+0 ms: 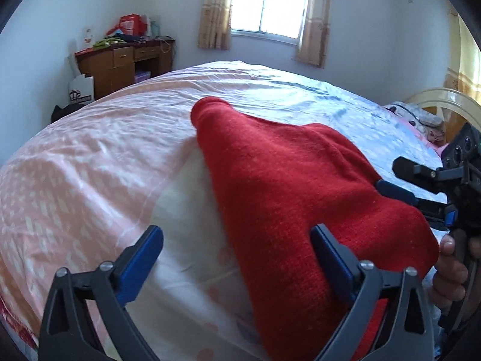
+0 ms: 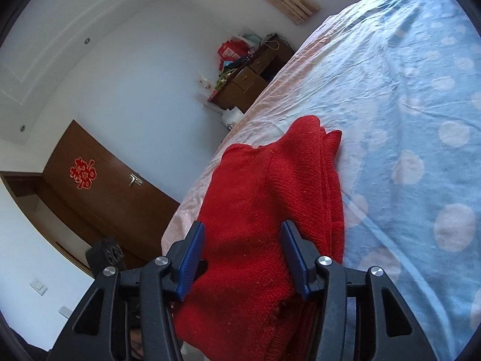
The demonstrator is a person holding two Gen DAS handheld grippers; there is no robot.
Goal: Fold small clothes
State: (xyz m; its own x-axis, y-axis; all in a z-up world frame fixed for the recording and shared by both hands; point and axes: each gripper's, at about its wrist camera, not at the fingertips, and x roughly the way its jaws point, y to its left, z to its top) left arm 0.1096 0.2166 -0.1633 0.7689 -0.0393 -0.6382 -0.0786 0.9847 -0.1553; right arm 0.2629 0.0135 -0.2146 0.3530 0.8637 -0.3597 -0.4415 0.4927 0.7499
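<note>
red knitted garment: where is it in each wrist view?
Left wrist: red knitted garment runs from centre to lower right, on the bed.
Right wrist: same garment fills centre to bottom, between the tool's fingers.
Shared landmark: brown wooden desk by the far wall.

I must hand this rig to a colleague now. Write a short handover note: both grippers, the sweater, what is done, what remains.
Left gripper: open wide, holding nothing; its right finger lies against the red knitted sweater.
Right gripper: half open, the sweater's near edge between its fingers, pads not pressing it.
Sweater: lies in a layered bundle on the pink and blue dotted bedsheet, near the bed's edge.
Done: sweater seems folded over at least once and released.
Left: judge whether the bundle is neat; perhaps one more fold or smoothing.
</note>
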